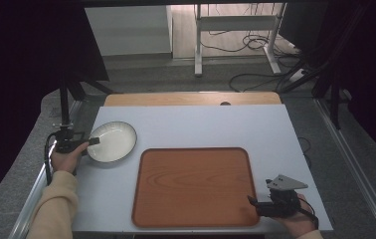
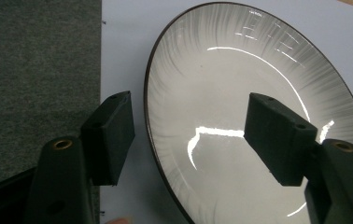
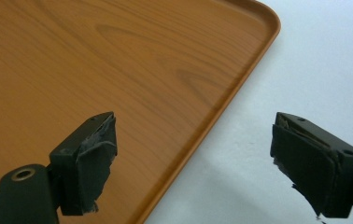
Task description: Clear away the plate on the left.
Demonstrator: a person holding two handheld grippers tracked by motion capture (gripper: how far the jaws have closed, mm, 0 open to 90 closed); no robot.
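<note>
Left hand-held gripper [image 2: 188, 135] level at plate [image 1: 112, 142] left rim, jaws apart straddling rim, right hand-held gripper [image 3: 193, 158] apart astride tray [image 1: 193, 186] edge right of plate

The round glossy ceramic plate [image 2: 240, 107] is off-white with a thin dark brown rim and faint grey brush-like streaks fanning around its border. The rounded rectangular wooden tray [image 1: 193, 185] is warm orange-brown with darker curved wood grain, and it lies on a plain pale bluish-white surface [image 1: 201, 127]. Both pairs of tongs, left [image 1: 91, 142] and right [image 1: 251, 201], are matt black, the right one topped by a grey three-cornered plate.
</note>
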